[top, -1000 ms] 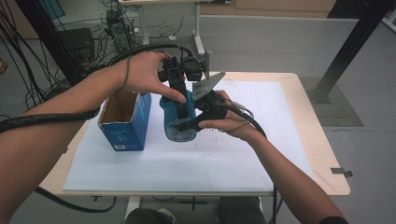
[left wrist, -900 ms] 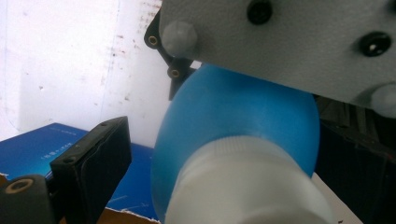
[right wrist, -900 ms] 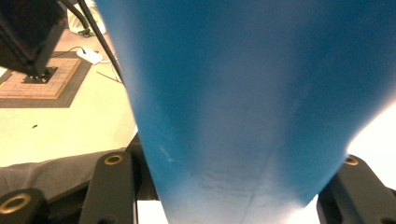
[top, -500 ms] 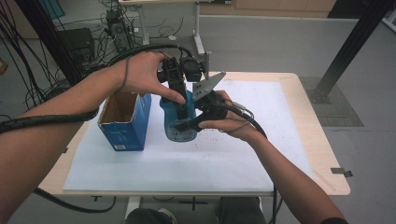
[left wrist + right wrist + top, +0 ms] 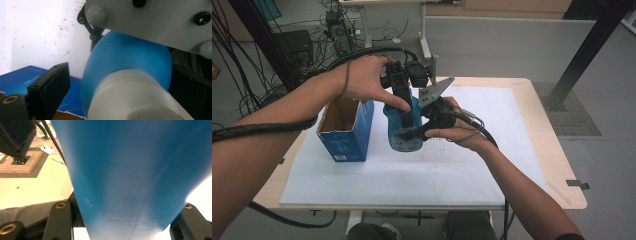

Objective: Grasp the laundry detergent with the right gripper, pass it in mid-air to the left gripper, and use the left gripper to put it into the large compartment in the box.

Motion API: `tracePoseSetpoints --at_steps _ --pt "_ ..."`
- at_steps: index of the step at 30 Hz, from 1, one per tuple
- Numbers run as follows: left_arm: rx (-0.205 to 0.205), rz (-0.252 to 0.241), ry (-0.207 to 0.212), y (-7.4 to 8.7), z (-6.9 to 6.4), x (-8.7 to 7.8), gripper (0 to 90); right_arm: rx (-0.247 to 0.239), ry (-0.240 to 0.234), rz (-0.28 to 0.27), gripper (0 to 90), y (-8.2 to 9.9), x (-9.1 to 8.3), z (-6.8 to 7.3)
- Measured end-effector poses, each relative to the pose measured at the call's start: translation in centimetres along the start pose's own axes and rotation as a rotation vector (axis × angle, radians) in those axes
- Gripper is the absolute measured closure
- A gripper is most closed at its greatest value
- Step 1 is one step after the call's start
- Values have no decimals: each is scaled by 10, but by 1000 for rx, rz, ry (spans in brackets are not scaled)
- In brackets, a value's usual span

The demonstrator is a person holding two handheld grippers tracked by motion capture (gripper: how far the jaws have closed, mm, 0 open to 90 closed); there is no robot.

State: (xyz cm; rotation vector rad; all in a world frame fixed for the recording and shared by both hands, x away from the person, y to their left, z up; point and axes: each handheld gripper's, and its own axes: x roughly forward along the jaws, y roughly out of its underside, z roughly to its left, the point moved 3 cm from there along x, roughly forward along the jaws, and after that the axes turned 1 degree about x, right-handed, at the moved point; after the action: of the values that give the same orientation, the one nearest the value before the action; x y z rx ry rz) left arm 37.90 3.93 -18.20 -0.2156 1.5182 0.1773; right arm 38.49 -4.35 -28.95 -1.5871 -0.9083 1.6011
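A blue bottle (image 5: 399, 141) with a white cap (image 5: 132, 100) is held a little above the white sheet, beside the blue box. My right gripper (image 5: 413, 132) comes in from the right and is shut on the bottle's body (image 5: 130, 175), one black jaw on each side. My left gripper (image 5: 408, 113) reaches down from above, its jaws open around the bottle's cap end. A gap shows between its left finger (image 5: 50, 92) and the bottle (image 5: 130, 55); the other jaw is hidden. The right gripper's grey plate (image 5: 155, 22) shows close behind the bottle.
An open blue cardboard box (image 5: 344, 132) stands just left of the bottle on the white sheet (image 5: 412, 180), which covers the wooden table (image 5: 542, 145). Cables trail over the left edge and the floor behind.
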Motion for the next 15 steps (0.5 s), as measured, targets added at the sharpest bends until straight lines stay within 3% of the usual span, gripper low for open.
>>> tracePoseSetpoints --at_steps 15 --pt "5 0 0 0 1 2 72 -10 -2 -7 437 -1 1 -1"
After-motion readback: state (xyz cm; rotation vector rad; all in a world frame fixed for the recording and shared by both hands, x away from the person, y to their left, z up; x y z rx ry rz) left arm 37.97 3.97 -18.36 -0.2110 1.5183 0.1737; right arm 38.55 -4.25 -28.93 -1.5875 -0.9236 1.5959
